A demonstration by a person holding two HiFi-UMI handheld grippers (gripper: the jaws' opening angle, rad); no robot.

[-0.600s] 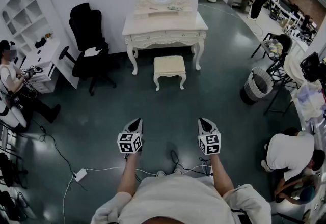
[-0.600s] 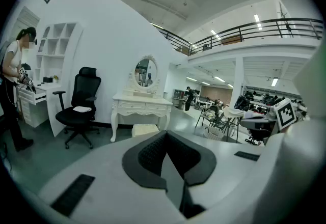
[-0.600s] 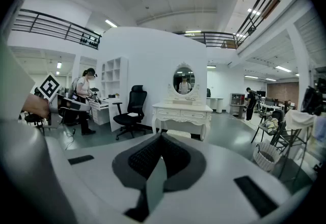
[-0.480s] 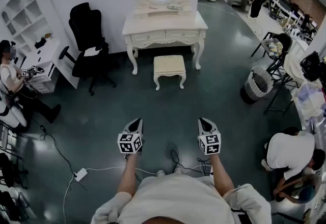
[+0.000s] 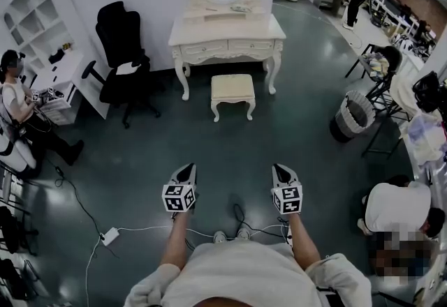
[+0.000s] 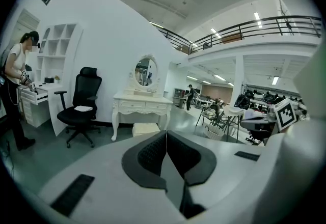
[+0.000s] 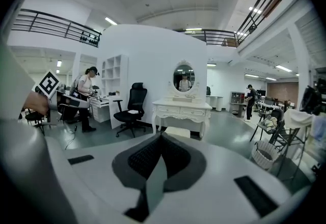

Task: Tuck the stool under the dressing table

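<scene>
A cream stool (image 5: 232,90) with curved legs stands on the dark floor just in front of the white dressing table (image 5: 227,39), which has an oval mirror. The stool's seat (image 6: 145,128) shows low in the left gripper view, in front of the table (image 6: 142,102). My left gripper (image 5: 187,172) and right gripper (image 5: 280,171) hover side by side well short of the stool, both shut with nothing in them. In the right gripper view the table (image 7: 182,108) lies straight ahead, the stool (image 7: 178,132) just above the jaws.
A black office chair (image 5: 123,59) stands left of the table, beside white shelving (image 5: 38,30) where a person (image 5: 15,117) stands. A round bin (image 5: 351,117) and folding chairs sit at the right, and a person crouches at lower right (image 5: 398,209). Cables (image 5: 140,231) trail near my feet.
The view has shifted slightly; the stool and table sit a touch nearer. Both grippers hold the same spots and stay shut.
</scene>
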